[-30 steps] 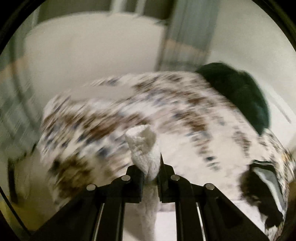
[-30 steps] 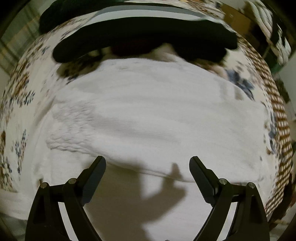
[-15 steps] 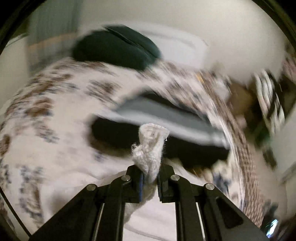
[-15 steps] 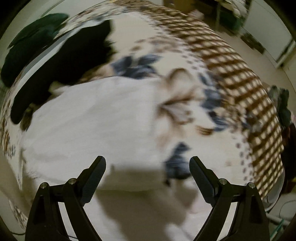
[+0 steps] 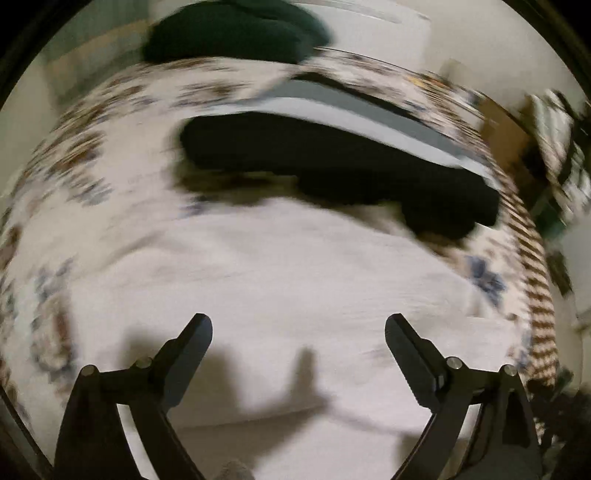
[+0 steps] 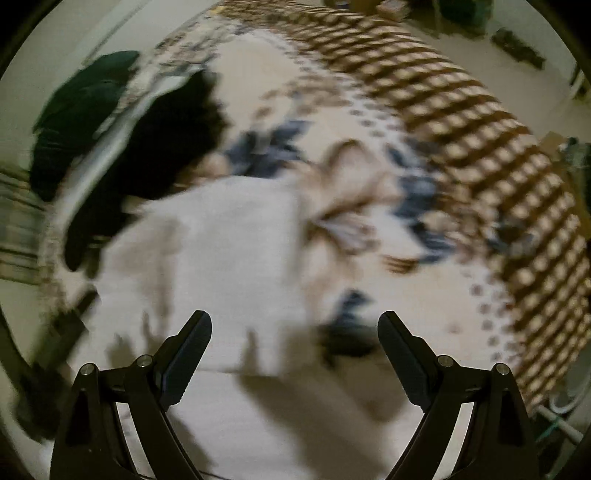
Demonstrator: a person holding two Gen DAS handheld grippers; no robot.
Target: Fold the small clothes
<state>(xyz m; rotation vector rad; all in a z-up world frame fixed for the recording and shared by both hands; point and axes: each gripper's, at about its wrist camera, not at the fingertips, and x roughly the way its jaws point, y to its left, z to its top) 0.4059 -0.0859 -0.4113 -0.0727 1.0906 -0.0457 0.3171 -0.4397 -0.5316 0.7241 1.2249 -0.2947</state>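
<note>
A white knitted garment (image 5: 280,266) lies spread on a floral bedspread (image 5: 92,173). My left gripper (image 5: 298,332) is open and empty, just above the garment's near part. In the right wrist view the same white garment (image 6: 221,251) fills the lower left. My right gripper (image 6: 294,328) is open and empty over the garment's right edge. Both views are motion-blurred.
A black garment with grey and white stripes (image 5: 332,155) lies beyond the white one, also visible in the right wrist view (image 6: 155,147). A dark green garment (image 5: 236,33) sits at the far edge. The bedspread's brown patterned border (image 6: 480,140) runs along the right, with floor beyond.
My left gripper has opened and let go of the white garment's corner it pinched. It has swung over the garment. My right gripper stayed open and shifted toward the garment's right edge.
</note>
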